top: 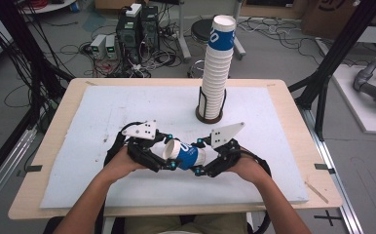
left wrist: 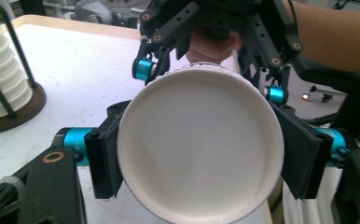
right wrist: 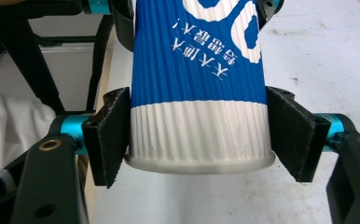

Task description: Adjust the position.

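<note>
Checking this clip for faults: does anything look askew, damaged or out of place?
The cup stack in its holder leans right toward the top. The held cup lies sideways, clamped by the left gripper and the right gripper; I see no crushing. Nothing spilled.

A tall cup stack (top: 216, 68) stands in a holder (top: 210, 113).

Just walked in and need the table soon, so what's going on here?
A person holds one blue-and-white paper cup sideways above the white mat, the left gripper shut on one end and the right gripper shut on the other. Behind it, a tall stack of cups stands in a holder.
</note>
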`<move>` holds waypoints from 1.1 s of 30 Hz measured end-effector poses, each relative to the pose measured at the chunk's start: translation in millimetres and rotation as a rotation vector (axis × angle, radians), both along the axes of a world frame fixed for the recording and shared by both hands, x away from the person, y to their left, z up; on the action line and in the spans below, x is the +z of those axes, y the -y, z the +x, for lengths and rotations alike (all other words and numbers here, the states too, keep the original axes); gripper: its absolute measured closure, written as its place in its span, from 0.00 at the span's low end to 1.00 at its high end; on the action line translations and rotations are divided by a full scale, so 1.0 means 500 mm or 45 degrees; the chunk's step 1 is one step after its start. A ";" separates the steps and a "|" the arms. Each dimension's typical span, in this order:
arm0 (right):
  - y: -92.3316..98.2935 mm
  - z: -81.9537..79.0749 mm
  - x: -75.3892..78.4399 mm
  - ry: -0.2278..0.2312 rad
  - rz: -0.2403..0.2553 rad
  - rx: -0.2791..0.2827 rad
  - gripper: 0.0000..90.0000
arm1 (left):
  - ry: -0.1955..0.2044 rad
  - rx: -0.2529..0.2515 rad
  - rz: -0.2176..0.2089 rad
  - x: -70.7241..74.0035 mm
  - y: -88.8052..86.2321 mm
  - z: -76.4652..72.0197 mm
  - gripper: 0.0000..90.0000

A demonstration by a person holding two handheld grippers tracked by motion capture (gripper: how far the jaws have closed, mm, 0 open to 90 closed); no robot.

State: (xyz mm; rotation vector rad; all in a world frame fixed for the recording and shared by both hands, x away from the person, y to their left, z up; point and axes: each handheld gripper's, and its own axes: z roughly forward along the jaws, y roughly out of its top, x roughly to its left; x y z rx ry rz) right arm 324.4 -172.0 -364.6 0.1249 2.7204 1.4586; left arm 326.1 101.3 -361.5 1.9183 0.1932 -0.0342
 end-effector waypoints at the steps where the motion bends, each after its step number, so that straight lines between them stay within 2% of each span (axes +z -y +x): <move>1: 0.000 0.000 0.000 -0.002 -0.002 0.003 0.30 | -0.002 -0.003 -0.001 0.000 0.000 0.000 0.31; 4: 0.002 0.004 0.000 -0.046 0.034 -0.022 0.25 | 0.005 0.001 -0.003 0.000 0.001 0.001 0.31; 6: 0.004 0.003 0.003 -0.043 0.075 -0.048 0.19 | 0.004 0.002 0.001 -0.001 0.001 0.001 0.31; 7: 0.004 0.003 0.003 -0.043 0.075 -0.048 0.19 | 0.009 0.003 0.005 -0.001 0.000 0.002 0.31; 10: 0.017 0.004 0.013 -0.054 0.148 -0.082 0.18 | 0.007 0.016 -0.013 -0.003 -0.004 0.004 0.31; 12: 0.019 0.005 0.015 -0.060 0.163 -0.089 0.18 | 0.006 0.043 -0.032 -0.003 -0.009 0.006 0.31; 13: 0.027 0.006 0.016 -0.052 0.196 -0.094 0.15 | 0.009 0.057 -0.047 -0.004 -0.012 0.007 0.31; 15: 0.029 0.006 0.017 -0.044 0.205 -0.113 0.15 | 0.014 0.088 -0.076 -0.003 -0.017 0.009 0.31; 16: 0.037 0.008 0.016 -0.020 0.253 -0.142 0.15 | 0.013 0.106 -0.111 -0.003 -0.022 0.012 0.31; 19: 0.045 0.008 0.014 -0.019 0.286 -0.183 0.15 | 0.007 0.134 -0.193 -0.006 -0.035 0.017 0.31; 20: 0.054 0.009 0.009 -0.022 0.334 -0.220 0.15 | 0.011 0.144 -0.248 -0.007 -0.040 0.017 0.31; 21: 0.054 0.009 0.009 -0.022 0.334 -0.220 0.15 | 0.011 0.144 -0.248 -0.007 -0.040 0.017 0.31; 22: 0.060 0.011 0.003 -0.040 0.380 -0.235 0.14 | 0.009 0.149 -0.309 -0.009 -0.044 0.018 0.31; 23: 0.060 0.011 0.003 -0.040 0.380 -0.235 0.14 | 0.009 0.149 -0.309 -0.009 -0.044 0.018 0.31; 25: 0.059 0.009 -0.003 -0.045 0.413 -0.234 0.14 | 0.011 0.144 -0.352 -0.010 -0.045 0.017 0.31; 33: 0.040 0.007 -0.014 -0.079 0.439 -0.182 0.14 | 0.015 0.082 -0.378 -0.015 -0.026 0.009 0.31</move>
